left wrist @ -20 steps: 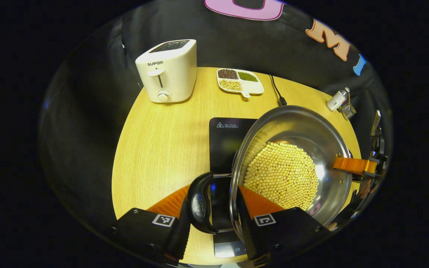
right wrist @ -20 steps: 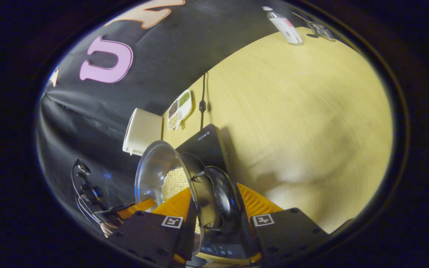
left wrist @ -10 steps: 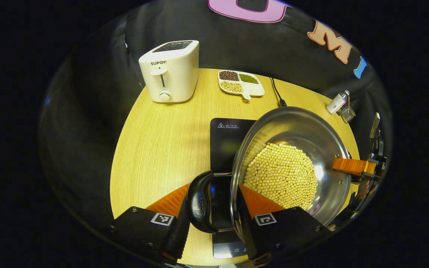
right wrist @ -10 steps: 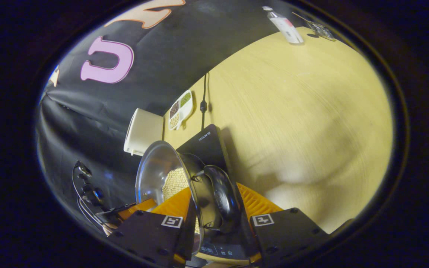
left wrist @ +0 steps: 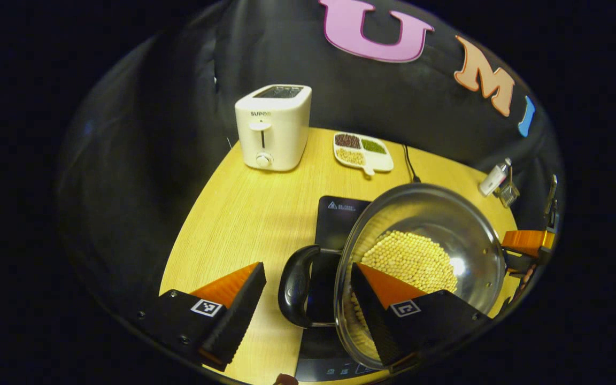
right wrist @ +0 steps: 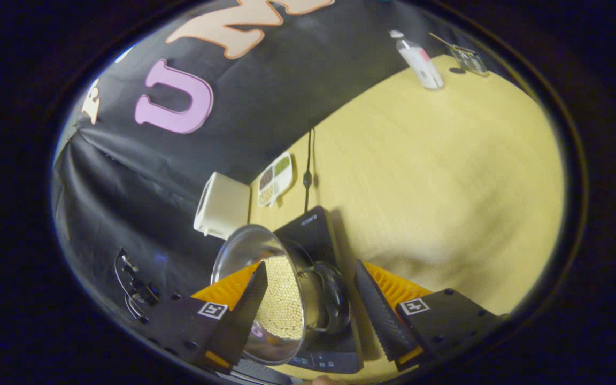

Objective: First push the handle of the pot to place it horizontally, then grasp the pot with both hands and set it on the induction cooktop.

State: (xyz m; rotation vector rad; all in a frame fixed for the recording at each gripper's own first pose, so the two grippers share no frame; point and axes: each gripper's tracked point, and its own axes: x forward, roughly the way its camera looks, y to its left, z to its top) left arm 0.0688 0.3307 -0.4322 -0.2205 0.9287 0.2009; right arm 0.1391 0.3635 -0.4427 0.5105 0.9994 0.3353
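A steel pot (left wrist: 431,214) full of yellow soybeans (left wrist: 409,259) rests on the black induction cooktop (left wrist: 340,219). Its looped black side handle (left wrist: 293,289) lies level, pointing toward the camera. My left gripper (left wrist: 308,270) is open, one finger on each side of that handle and apart from it. One finger of my right gripper (left wrist: 524,241) shows at the pot's far side. In the right gripper view, my right gripper (right wrist: 310,266) is open astride the other black handle (right wrist: 335,299). There the pot (right wrist: 244,251) sits on the cooktop (right wrist: 313,230).
On the round wooden table (left wrist: 244,214), a white toaster (left wrist: 273,128) and a divided dish of beans (left wrist: 362,152) stand at the back. The cooktop's cable (left wrist: 409,166) runs back to the wall. A small white bottle (left wrist: 494,179) stands at the right edge.
Both grippers have opened and let go of the pot's handles, then drawn back a little. The pot has come down and now rests on the cooktop.
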